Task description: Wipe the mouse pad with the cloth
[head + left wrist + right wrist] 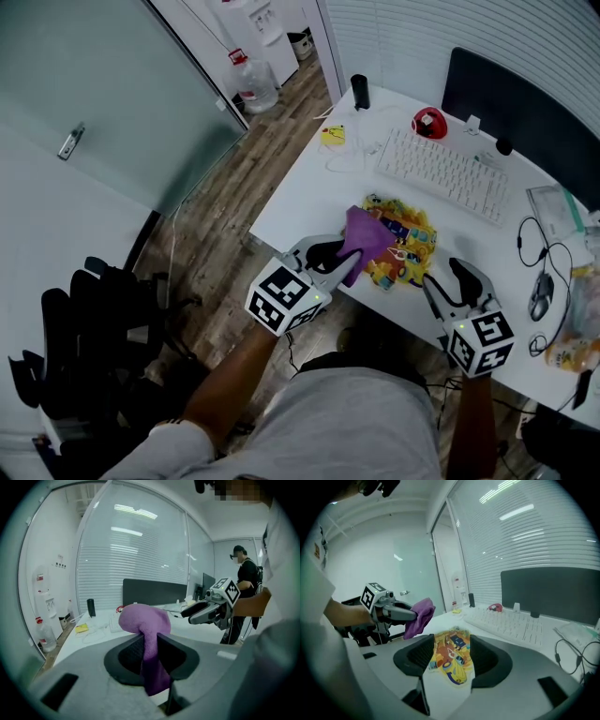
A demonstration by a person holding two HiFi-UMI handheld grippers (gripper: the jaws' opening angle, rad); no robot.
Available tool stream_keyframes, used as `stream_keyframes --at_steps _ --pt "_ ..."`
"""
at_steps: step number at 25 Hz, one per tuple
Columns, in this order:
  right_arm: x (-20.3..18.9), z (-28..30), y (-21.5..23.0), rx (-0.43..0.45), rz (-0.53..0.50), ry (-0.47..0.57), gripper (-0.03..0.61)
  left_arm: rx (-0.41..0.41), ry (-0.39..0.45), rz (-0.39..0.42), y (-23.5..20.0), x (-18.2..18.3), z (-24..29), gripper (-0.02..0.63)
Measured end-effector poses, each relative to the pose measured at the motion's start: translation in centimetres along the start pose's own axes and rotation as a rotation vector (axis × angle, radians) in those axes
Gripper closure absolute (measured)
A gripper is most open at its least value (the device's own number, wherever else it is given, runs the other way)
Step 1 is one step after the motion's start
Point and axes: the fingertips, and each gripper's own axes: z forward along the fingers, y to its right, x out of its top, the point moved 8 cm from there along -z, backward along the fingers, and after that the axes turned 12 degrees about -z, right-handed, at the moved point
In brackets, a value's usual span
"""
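A purple cloth (368, 236) hangs bunched from my left gripper (339, 258), which is shut on it just above the desk's front edge. In the left gripper view the cloth (145, 620) fills the gap between the jaws and bulges out past them. The mouse pad (411, 246), yellow with colourful cartoon print, lies flat on the white desk (309, 187) right beside the cloth. My right gripper (448, 281) hovers open at the pad's right front corner, holding nothing. In the right gripper view, the pad (452, 656) shows on the desk beyond the wide jaws.
Behind the pad lies a white keyboard (445, 173), with a red object (429, 122) and a black cylinder (360, 91) further back. A dark monitor (525, 112) stands at the rear right. A mouse (541, 302) with cables sits at the right. A black chair (84, 328) stands on the floor at the left.
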Motion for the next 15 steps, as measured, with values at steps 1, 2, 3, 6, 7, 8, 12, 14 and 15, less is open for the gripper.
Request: stream_keyframes --at_steps 1,2,3,6,7,8,12,14,15 --pt "0.6 -0.3 -0.1 -0.004 0.001 0.023 0.341 -0.008 0.032 0.008 0.5 0.5 -0.1 0.535" --pt "1.2 -0.6 -0.2 -0.008 0.003 0.048 0.35 -0.017 0.065 0.016 1.0 1.0 -0.2 0.535" --pt "1.8 -0.9 -0.3 -0.011 0.004 0.075 0.36 -0.025 0.101 0.024 1.5 1.6 -0.3 0.535" --pt "3.5 -1.8 -0.7 -0.019 -0.004 0.159 0.393 -0.055 0.215 0.042 2.9 3.1 -0.9 0.535" --pt "4.1 -2.1 -0.9 -0.022 -0.01 0.187 0.409 -0.066 0.251 0.044 3.3 3.6 -1.2 0.535" --pt "4.7 -2.5 -1.1 -0.025 -0.013 0.217 0.424 -0.075 0.284 0.043 3.7 4.0 -1.4 0.535" --pt "6.4 -3.7 -1.8 -0.032 -0.021 0.33 0.472 -0.103 0.38 0.048 5.2 5.4 -2.3 0.535" --pt "7.1 -4.2 -2.1 -0.038 -0.03 0.371 0.492 -0.109 0.417 0.053 5.8 5.9 -2.6 0.535" --pt "7.5 -4.4 -2.2 -0.042 -0.036 0.388 0.502 -0.111 0.436 0.057 6.0 6.0 -2.7 0.535"
